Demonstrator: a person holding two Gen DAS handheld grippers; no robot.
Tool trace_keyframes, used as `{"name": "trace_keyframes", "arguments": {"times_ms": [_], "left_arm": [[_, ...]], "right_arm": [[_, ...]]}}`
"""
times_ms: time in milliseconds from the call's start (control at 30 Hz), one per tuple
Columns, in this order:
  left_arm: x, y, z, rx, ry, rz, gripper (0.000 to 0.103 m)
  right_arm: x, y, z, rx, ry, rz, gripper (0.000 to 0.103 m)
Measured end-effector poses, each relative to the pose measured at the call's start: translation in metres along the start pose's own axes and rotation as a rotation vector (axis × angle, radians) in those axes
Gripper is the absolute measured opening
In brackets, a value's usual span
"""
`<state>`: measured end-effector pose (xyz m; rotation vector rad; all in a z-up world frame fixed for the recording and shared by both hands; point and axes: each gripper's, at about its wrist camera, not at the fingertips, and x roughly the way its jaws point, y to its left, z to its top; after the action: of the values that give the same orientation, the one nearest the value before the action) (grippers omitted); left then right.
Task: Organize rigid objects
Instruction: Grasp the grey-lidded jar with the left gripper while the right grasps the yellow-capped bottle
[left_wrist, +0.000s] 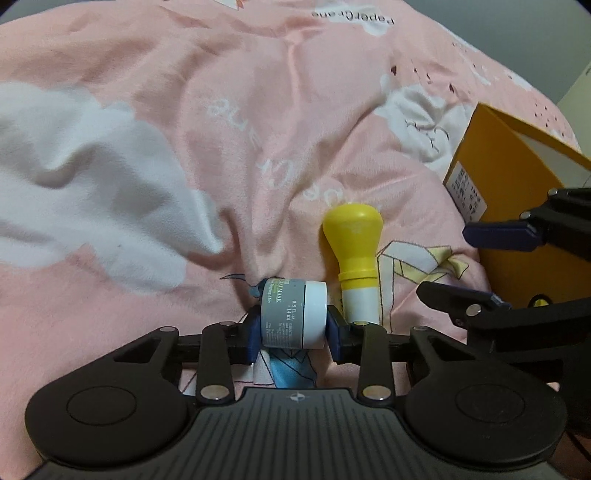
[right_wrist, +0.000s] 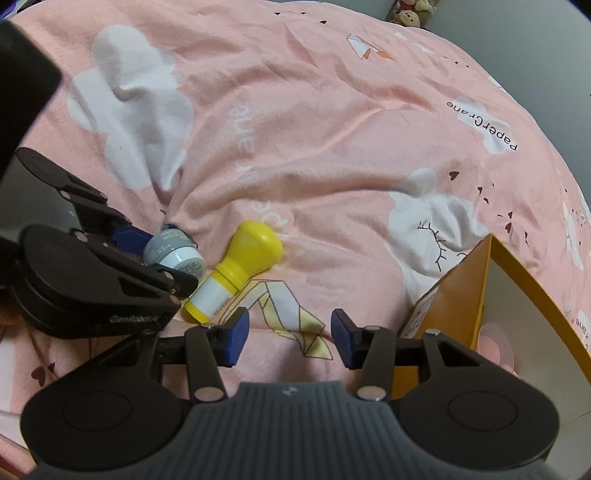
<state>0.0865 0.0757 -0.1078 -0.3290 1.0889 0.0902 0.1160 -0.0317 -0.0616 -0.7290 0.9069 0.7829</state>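
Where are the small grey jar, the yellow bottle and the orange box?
small grey jar (left_wrist: 291, 314), left wrist view, its label.
yellow bottle (right_wrist: 255, 243), right wrist view, its bulb-shaped cap.
orange box (left_wrist: 491, 173), left wrist view, its outer wall.

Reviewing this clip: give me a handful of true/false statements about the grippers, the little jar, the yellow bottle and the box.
1. The left gripper has the small grey jar between its pads. True.
2. The right gripper holds the yellow bottle. False: its jaws stand open with only the pink blanket between them.
3. The yellow bottle stands upright. False: it lies on its side on the blanket.
4. An open yellow box sits to the right of the bottle. True.
5. The jar is already inside the box. False: it lies on its side on the blanket, beside the bottle.
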Motion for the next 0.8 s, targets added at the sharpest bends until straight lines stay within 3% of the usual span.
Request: {"name": "trace_keyframes", "arguments": {"times_ms": [300, 567, 800], "left_arm": [[-0.049, 0.004, -0.004, -0.028, -0.226, 0.105, 0.038], [-0.022, 0.029, 0.003, -0.136, -0.121, 0.113, 0.038], [-0.012, 0.030, 0.004, -0.164, -0.101, 0.105, 0.040]], "right_arm": [[-0.003, 0.000, 0.003, 0.126, -0.067, 0.016, 0.049], [0.013, 0.004, 0.014, 0.267, -0.088, 0.075, 0.049], [0.031, -0.004, 0.011, 0.359, -0.079, 0.151, 0.046]]}}
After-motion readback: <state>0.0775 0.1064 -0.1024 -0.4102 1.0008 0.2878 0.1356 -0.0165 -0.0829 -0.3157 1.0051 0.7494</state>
